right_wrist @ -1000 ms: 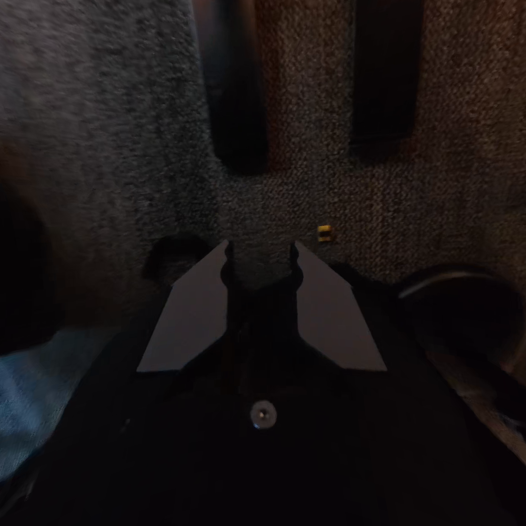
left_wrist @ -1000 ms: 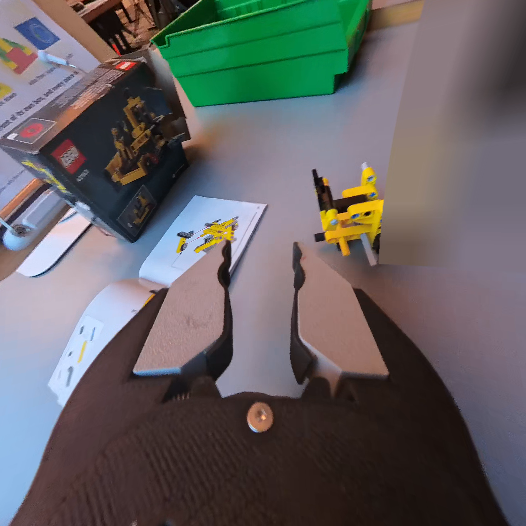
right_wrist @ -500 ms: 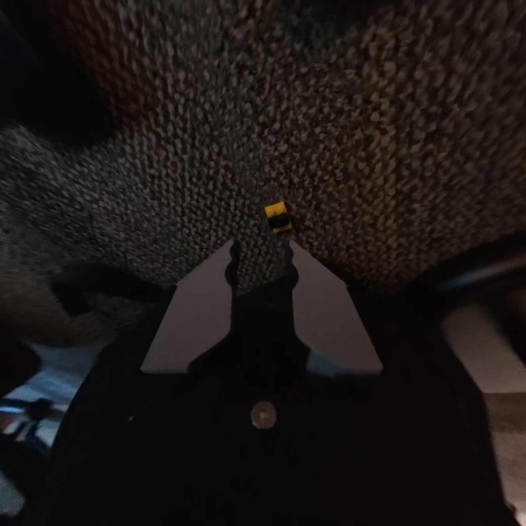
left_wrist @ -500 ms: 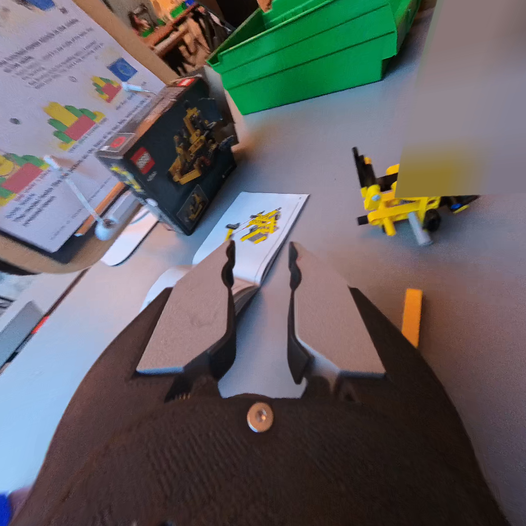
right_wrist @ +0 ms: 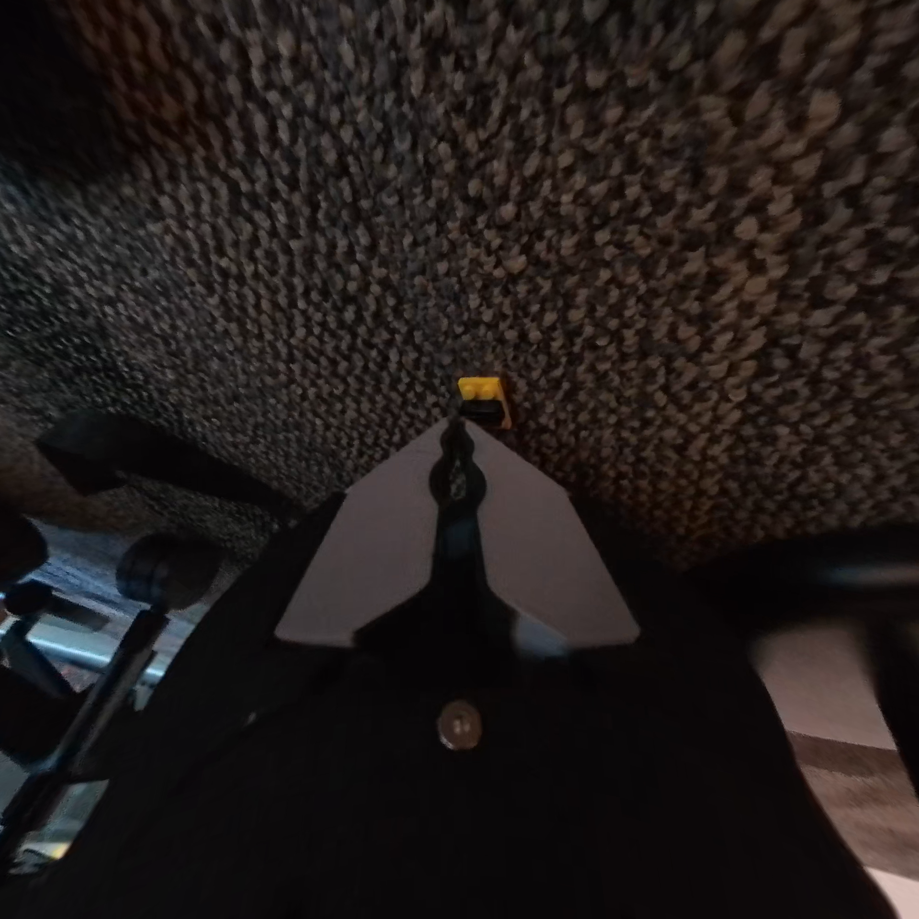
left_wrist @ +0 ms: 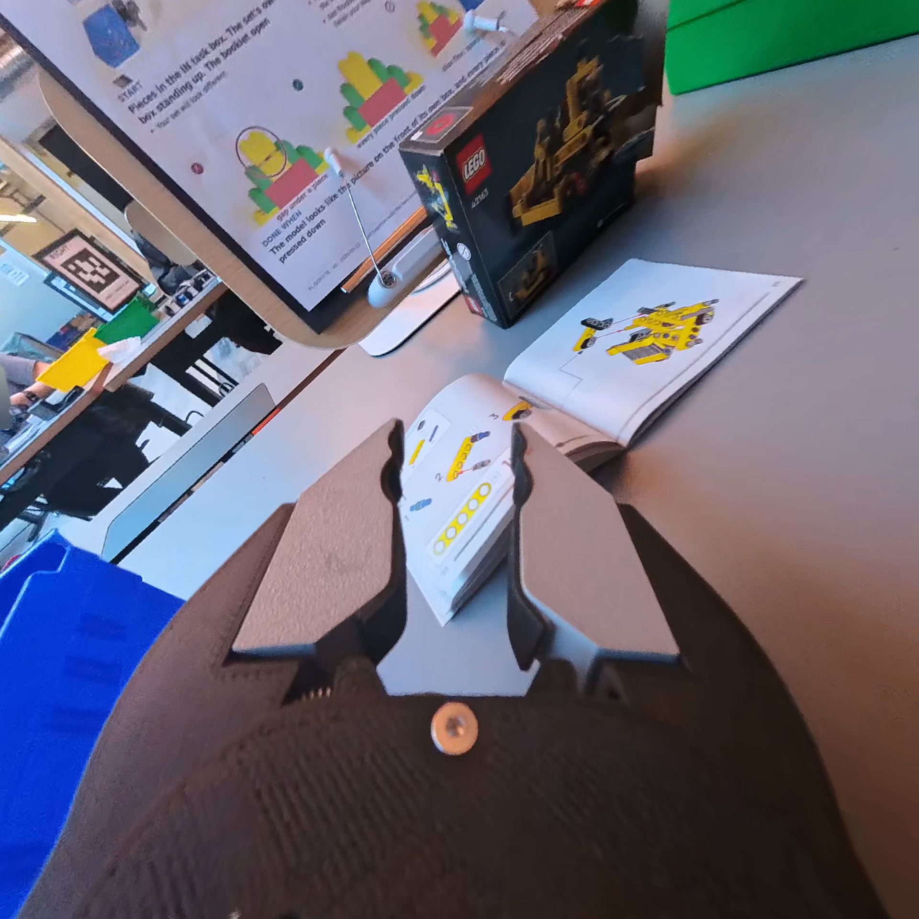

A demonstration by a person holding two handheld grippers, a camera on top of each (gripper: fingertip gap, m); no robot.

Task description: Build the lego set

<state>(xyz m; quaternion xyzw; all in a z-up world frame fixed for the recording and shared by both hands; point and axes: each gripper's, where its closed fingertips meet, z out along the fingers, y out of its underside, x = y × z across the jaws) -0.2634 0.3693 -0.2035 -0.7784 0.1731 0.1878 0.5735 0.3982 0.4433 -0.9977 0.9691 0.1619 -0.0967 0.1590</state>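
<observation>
In the right wrist view, a small yellow and black lego piece (right_wrist: 485, 403) lies on dark speckled carpet (right_wrist: 497, 199). My right gripper (right_wrist: 454, 423) is shut, its tips touching the piece's near left edge. I cannot tell whether they pinch it. In the left wrist view, my left gripper (left_wrist: 455, 437) is open and empty, hovering over the open instruction booklet (left_wrist: 646, 348) on the grey table (left_wrist: 795, 497). The black lego set box (left_wrist: 537, 164) stands upright behind the booklet. The part-built model is out of view.
A large instruction board (left_wrist: 238, 114) leans at the back left behind the box. A green bin (left_wrist: 795, 40) sits at the far right and a blue bin (left_wrist: 74, 671) at the near left. Dark chair or table parts (right_wrist: 124, 462) flank the carpet. Across from one pair of fingers to the other is roughly 105 centimetres.
The left gripper swung left, so the yellow model and a loose yellow beam left the view. The right gripper closed in on the piece on the carpet and shut.
</observation>
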